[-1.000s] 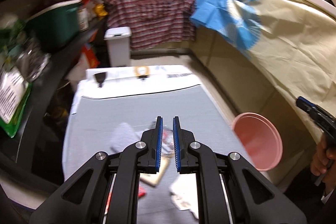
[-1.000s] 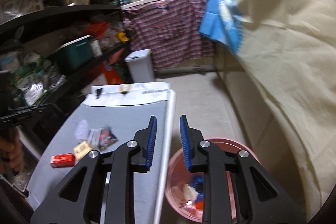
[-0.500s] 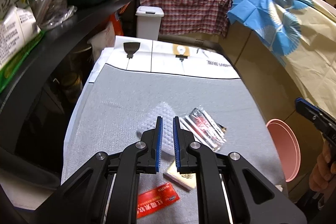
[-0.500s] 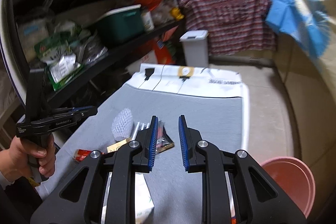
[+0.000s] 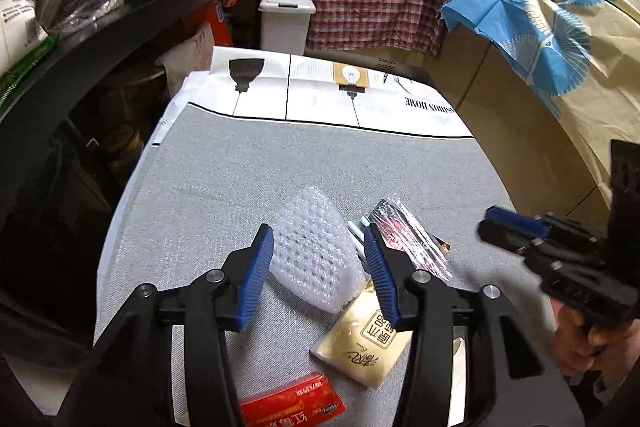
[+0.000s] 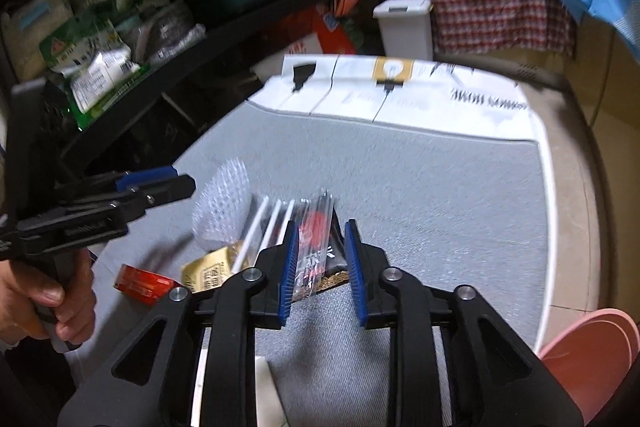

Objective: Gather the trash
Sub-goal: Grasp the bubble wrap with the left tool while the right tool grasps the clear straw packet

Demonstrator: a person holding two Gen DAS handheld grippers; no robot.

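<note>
Grey woven cloth covers the counter (image 5: 248,179), and the trash lies bunched at its near end, within reach of both tools. From the left: a red packet (image 5: 294,405), a sheet of bubble wrap (image 5: 316,251), a cream sachet (image 5: 366,343) partly under it, then a clear wrapper of white sticks (image 6: 316,243). The left hand-held gripper (image 5: 318,267) hangs low with jaws spread either side of the bubble wrap, apparently lined up to take it. The right hand-held gripper (image 6: 320,271), also spread, straddles the wrapper without pinching. A pink bin (image 6: 588,355) waits off the counter's right edge, likely for the drop.
</note>
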